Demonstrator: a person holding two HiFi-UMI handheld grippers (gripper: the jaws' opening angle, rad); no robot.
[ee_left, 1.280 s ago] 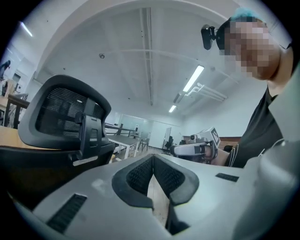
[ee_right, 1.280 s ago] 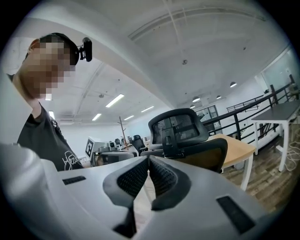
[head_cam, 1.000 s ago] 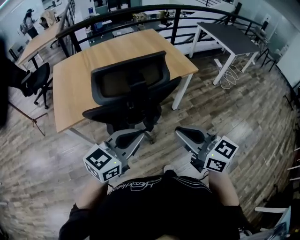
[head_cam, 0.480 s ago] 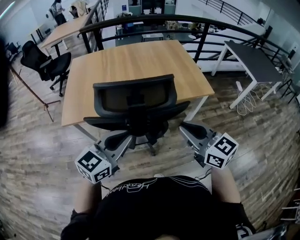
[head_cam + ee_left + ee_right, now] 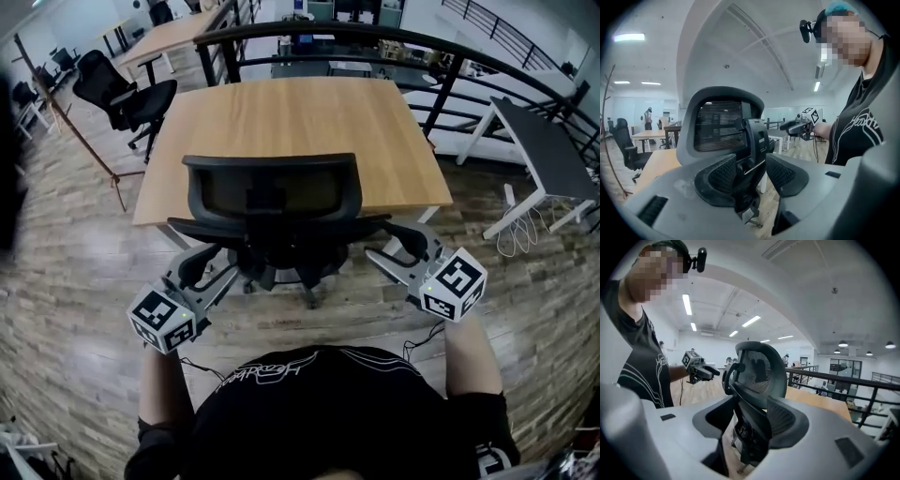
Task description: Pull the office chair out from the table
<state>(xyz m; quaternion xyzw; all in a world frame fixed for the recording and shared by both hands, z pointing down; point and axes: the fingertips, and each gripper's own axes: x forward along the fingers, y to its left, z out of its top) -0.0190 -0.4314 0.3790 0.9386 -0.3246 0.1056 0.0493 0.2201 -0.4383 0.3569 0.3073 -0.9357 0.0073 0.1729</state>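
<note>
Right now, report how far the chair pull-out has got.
Done: nothing yet. The office chair sits pushed in at the wooden table. In hand: the left gripper and the right gripper flank the chair. Their jaws have just been opening, and the chair shows between them, but no pad presses on it. Left: grip the chair and draw it back.
</note>
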